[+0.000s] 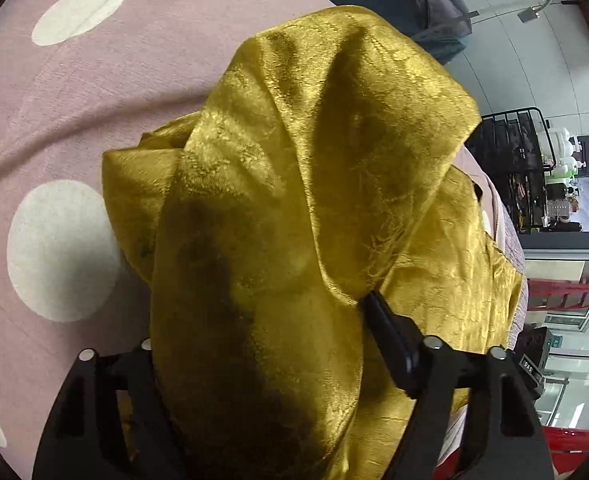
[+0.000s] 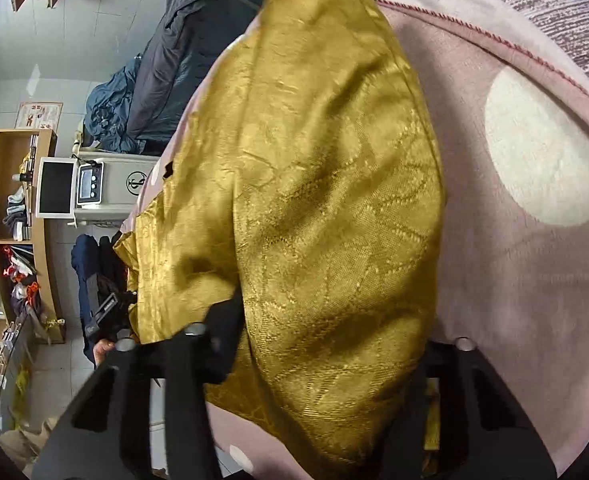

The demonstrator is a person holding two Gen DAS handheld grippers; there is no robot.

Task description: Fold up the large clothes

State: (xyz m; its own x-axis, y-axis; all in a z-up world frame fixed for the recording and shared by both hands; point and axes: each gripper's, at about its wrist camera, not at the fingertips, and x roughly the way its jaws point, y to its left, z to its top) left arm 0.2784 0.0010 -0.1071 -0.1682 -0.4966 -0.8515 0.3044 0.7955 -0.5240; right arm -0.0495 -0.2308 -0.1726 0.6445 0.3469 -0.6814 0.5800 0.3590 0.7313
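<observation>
Gold garment (image 1: 294, 184), a shiny brocade-like cloth, lies bunched in soft humps on the pink blanket (image 1: 74, 128) with its large white dots, apparently spread over a bed or tabletop; we cannot tell which. We judge the fold only partly made: layers are doubled over one another, but the edges are loose and uneven, so squaring, flattening and probably further folds are left.

We carry the left tongs (image 1: 262, 320) partly open, with cloth heaped between the fingers; one dark finger (image 1: 386, 324) shows pressing into a gathered crease, the other is buried under fabric, so we read this as a grip on the garment. We hold the right tongs (image 2: 318, 332) narrower, closed on a thick fold that drapes over them.

Beyond the blanket's edge we see dark clothes (image 2: 166, 60) piled.
</observation>
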